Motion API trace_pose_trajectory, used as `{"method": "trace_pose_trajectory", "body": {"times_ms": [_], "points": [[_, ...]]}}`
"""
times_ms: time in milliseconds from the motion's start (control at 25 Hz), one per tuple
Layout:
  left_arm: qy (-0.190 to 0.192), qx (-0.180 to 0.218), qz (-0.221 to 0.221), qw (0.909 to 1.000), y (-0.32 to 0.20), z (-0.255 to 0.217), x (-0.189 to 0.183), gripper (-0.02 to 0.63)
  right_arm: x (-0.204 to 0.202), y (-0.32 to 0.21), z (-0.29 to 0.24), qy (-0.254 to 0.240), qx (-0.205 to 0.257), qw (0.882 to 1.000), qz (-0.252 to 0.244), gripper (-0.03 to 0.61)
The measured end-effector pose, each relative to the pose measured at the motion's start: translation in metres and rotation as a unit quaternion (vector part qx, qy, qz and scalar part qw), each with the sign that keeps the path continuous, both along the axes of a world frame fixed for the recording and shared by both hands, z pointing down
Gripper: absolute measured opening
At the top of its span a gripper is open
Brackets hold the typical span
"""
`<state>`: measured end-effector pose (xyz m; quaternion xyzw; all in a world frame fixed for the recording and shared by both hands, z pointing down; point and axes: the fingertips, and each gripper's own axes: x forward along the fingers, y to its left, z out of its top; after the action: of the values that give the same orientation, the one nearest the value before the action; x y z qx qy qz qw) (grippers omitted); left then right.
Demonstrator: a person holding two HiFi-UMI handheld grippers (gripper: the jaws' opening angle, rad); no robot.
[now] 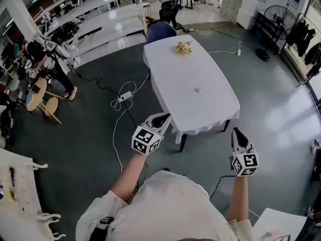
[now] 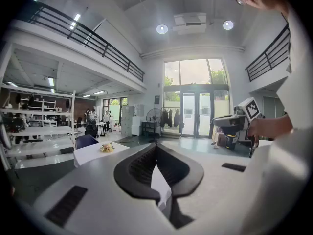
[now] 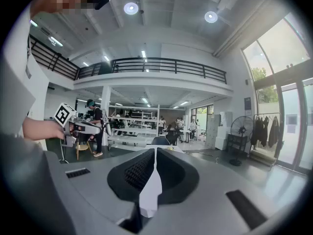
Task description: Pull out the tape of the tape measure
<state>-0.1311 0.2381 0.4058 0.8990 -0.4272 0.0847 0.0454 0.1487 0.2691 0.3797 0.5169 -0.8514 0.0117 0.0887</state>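
A small pale round object [image 1: 198,89], possibly the tape measure, lies near the middle of the white-clothed table [image 1: 210,109]; it is too small to tell for sure. My left gripper [image 1: 161,118] hovers off the table's near left corner. Its jaws meet with nothing between them in the left gripper view [image 2: 156,148]. My right gripper [image 1: 236,133] is held up off the near right corner, below the table's edge in the head view. It is shut and empty too [image 3: 155,153]. Both stay well short of the round object. Each gripper shows in the other's view: the right gripper [image 2: 215,123] and the left gripper [image 3: 100,128].
A bunch of flowers [image 1: 183,47] sits at the table's far end, with a blue chair [image 1: 160,31] behind it. A power strip with cables [image 1: 125,95] lies on the floor to the left. White shelving [image 1: 100,19], a person [image 1: 47,59] at a wooden table, and a fan [image 1: 273,19] stand farther off.
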Motion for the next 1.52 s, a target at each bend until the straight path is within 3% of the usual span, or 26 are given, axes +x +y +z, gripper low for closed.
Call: {"method": "trace_pose_trajectory", "body": {"times_ms": [1200,1520], "points": [[0.002,-0.014,0.011,0.9998,0.011,0.010,0.011,0.014,-0.002,0.010,0.011,-0.003,-0.024,1.000,-0.009,0.040],[0.005,-0.017,0.014,0.9998,0.009,0.007,0.010,0.099,-0.006,0.008,0.012,-0.005,-0.029,1.000,-0.011,0.040]]}}
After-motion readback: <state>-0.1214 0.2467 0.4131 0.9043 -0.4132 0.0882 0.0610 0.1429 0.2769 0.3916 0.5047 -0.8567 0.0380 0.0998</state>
